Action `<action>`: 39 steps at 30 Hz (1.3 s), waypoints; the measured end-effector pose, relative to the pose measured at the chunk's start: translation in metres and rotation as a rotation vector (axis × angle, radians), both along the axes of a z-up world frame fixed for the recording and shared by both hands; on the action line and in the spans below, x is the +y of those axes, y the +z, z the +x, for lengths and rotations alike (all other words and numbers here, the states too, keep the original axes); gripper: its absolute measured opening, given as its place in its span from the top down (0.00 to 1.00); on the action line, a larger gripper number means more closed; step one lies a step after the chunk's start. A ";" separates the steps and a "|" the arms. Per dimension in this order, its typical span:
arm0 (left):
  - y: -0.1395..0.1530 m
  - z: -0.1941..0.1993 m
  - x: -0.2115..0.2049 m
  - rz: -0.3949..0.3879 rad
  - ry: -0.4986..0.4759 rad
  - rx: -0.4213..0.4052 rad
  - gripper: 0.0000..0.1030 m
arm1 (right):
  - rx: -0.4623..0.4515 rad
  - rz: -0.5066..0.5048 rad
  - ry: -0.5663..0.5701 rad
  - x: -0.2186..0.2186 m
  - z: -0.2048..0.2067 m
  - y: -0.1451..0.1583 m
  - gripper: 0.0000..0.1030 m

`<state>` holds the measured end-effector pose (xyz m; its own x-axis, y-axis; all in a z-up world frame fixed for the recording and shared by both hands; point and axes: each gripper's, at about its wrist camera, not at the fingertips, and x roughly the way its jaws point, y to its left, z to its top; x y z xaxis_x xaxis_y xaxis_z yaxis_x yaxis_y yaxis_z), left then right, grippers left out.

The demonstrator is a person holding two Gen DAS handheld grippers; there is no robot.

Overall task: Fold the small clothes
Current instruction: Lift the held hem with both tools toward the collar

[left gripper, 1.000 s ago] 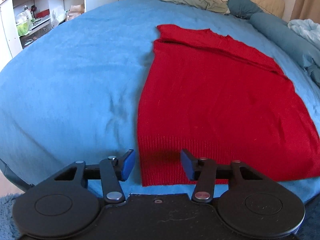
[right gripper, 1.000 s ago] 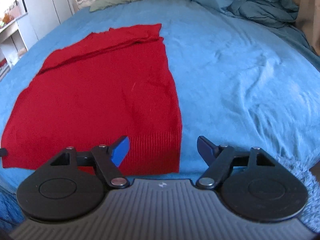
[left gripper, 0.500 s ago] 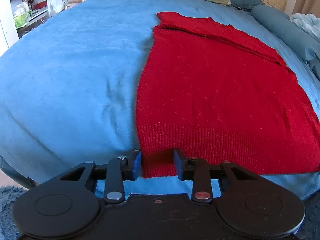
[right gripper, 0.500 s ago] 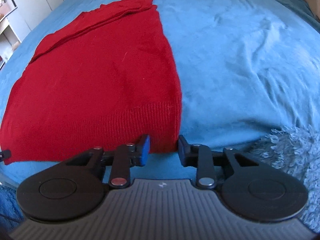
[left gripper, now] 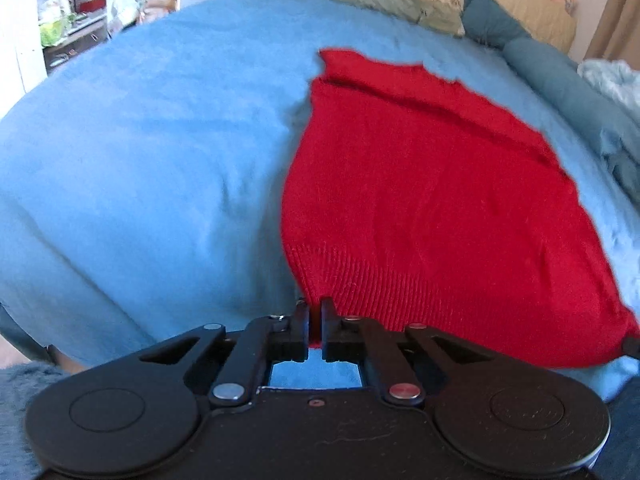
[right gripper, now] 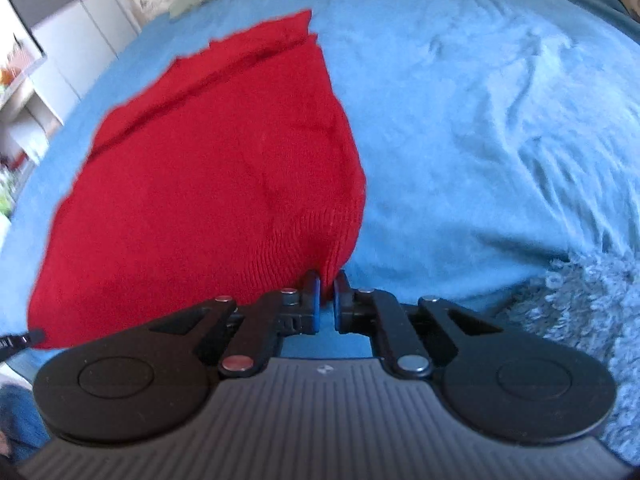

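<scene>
A red knit sweater (left gripper: 432,200) lies on the blue bed, its ribbed hem toward me and its sleeves folded in at the far end. My left gripper (left gripper: 315,312) is shut on the hem's near left corner. My right gripper (right gripper: 328,286) is shut on the hem's near right corner of the sweater (right gripper: 216,184). Both corners are raised a little off the bed, and the hem bunches toward the fingers. The right gripper's tip shows at the right edge of the left wrist view (left gripper: 631,346).
The blue bedspread (left gripper: 140,160) spreads wide to the left, and to the right in the right wrist view (right gripper: 500,140). Pillows and a rolled blue duvet (left gripper: 560,80) line the far end. White shelves (left gripper: 60,28) stand at far left. A shaggy rug (right gripper: 580,320) lies below the bed edge.
Both grippers moved in to the hem corners and closed on them. The sweater's near edge is now lifted and drawn up, where it lay flat before.
</scene>
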<state>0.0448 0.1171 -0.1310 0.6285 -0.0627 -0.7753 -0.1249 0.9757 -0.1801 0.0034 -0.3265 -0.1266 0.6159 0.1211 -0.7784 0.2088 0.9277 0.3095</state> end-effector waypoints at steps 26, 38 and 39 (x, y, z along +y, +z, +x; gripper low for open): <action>0.074 0.393 -0.013 -0.044 0.117 -0.271 0.96 | -0.302 0.088 -0.001 -0.013 0.404 0.071 0.80; 0.004 0.445 -0.002 0.012 0.164 -0.217 0.45 | -0.300 -0.098 0.049 -0.015 0.468 -0.012 0.56; 0.009 0.439 -0.003 0.034 0.171 -0.230 0.30 | -0.319 -0.111 0.046 -0.016 0.463 -0.009 0.22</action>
<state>0.4838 0.1138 -0.1222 0.7873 0.0826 -0.6110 -0.2473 0.9501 -0.1903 0.4662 -0.3428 -0.1358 0.8263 0.0798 -0.5576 0.0747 0.9657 0.2488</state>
